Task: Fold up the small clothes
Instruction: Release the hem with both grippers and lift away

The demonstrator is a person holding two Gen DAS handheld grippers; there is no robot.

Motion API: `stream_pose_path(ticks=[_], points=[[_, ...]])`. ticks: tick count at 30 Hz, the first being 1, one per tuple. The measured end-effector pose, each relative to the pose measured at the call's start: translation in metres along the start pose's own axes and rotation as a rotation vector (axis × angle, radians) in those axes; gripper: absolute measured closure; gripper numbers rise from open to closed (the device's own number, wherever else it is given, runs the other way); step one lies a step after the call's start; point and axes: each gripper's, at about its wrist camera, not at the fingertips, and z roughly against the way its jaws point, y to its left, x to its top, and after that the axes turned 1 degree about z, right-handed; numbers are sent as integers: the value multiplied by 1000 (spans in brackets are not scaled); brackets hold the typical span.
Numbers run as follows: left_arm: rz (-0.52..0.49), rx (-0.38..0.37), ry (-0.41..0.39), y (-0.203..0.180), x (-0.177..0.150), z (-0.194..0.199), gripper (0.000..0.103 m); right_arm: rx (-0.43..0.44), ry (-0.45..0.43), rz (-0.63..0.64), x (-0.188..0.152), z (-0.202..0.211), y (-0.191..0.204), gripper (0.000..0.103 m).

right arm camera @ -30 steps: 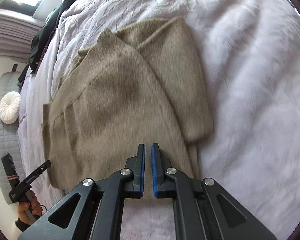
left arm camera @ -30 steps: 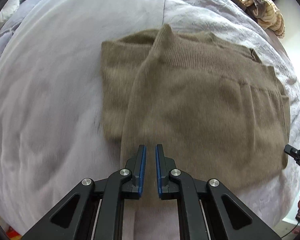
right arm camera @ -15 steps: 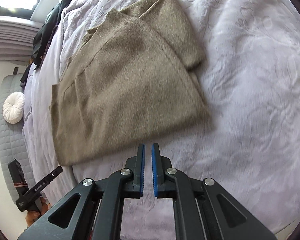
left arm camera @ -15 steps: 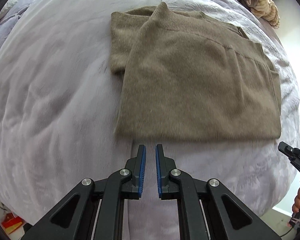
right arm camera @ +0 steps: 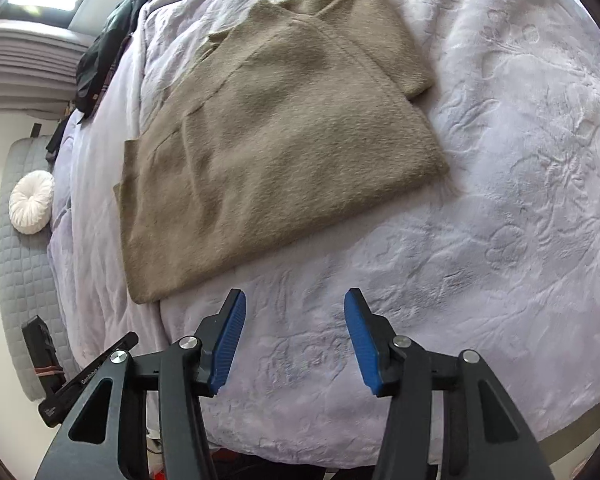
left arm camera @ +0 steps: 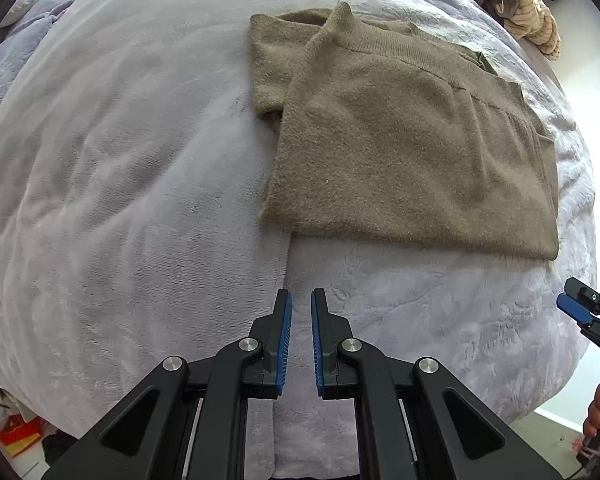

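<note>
Both grippers have been pulled back off the sweater [left arm camera: 412,136] since a second ago.
Right gripper [right arm camera: 294,338] is now spread wide; left gripper [left arm camera: 301,338] is kept nearly shut, nothing held. Sweater is left folded on the lilac bedspread [left arm camera: 112,184], ahead of both.

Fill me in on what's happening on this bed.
A person holding a claw in each hand is folding a brown sweater on a bed covered by a pale blanket. The sweater lies folded flat, one sleeve tucked across. Neither claw touches it: the left claw is nearly closed and empty, the right claw is open, both short of its near edge.
</note>
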Motion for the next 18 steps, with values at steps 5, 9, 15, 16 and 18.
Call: stream_pose_path(ticks=[5, 9, 15, 16, 18], points=[[18, 30, -36, 3, 4, 6, 1, -4, -4, 22, -1, 3, 13, 33], [-3, 52, -64, 4, 9, 12, 1, -15, -3, 41, -2, 3, 24, 30], [20, 30, -81, 11, 22, 19, 1, -27, 6, 57, -4, 4, 39, 24], [12, 15, -78, 9, 24, 18, 1, -33, 5, 67, -4, 4, 44, 24], [-11, 12, -96, 6, 27, 19, 1, -43, -1, 81, -4, 4, 50, 24]])
